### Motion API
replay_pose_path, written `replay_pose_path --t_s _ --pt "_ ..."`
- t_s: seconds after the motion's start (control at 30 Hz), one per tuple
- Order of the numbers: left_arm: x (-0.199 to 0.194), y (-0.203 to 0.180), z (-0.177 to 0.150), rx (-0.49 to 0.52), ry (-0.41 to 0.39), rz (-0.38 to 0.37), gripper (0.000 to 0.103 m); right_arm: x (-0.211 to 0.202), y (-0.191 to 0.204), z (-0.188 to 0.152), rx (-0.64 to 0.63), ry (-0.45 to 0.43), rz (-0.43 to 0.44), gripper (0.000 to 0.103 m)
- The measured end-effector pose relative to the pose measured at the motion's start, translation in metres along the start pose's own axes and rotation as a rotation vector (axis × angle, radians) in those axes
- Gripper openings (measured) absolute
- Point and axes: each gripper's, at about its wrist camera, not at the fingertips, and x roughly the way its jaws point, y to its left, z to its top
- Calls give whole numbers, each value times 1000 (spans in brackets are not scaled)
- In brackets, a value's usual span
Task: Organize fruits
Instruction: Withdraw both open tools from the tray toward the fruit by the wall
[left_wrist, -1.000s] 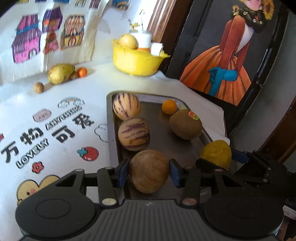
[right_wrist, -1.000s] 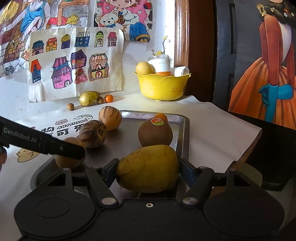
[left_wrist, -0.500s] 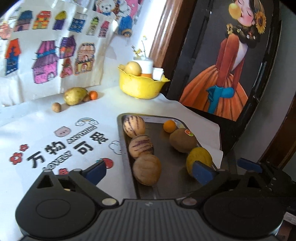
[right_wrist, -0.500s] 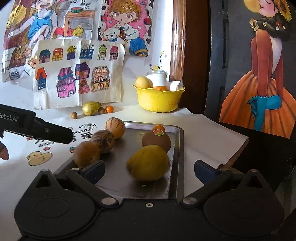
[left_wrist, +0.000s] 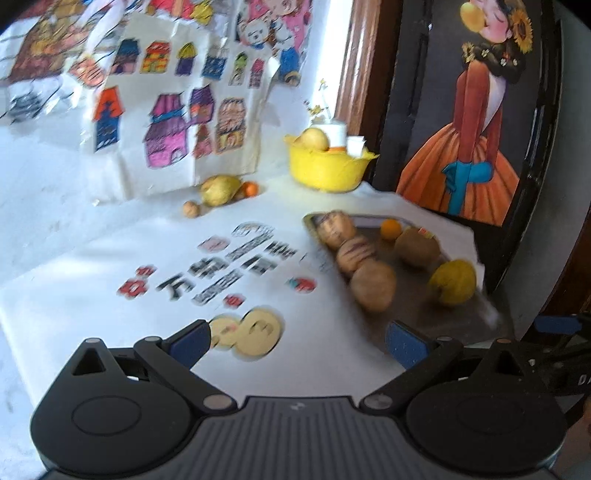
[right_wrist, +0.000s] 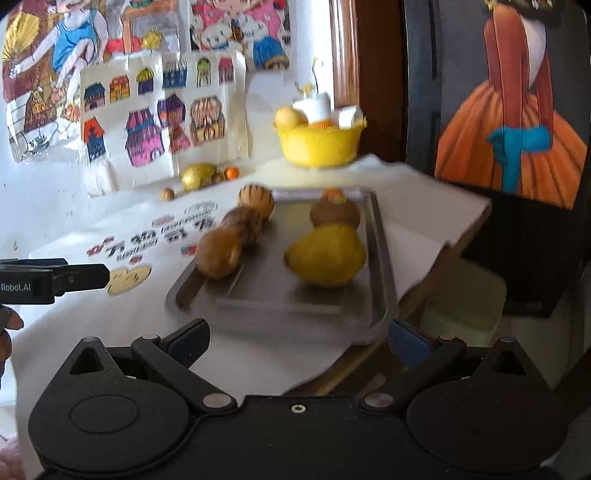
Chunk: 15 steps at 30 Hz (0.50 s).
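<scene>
Both sets of fingers spread wide, nothing between. Left gripper (left_wrist: 297, 341) and right gripper (right_wrist: 298, 341) well back from the tray (right_wrist: 380, 258). Fruits on it, beyond the fingertips: yellow fruit (right_wrist: 325, 256), brown fruit (left_wrist: 373, 286).

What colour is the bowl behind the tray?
Yellow. The bowl shows best in the right wrist view.
</scene>
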Motion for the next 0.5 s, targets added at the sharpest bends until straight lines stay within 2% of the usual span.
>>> replay_pose_path --t_s 0.23,0.5 --pt "-8 22 -16 25 79 42 103 1 14 -5 77 142 56 102" --pt "-24 52 -17 -2 59 92 103 1 47 8 -17 160 73 102"
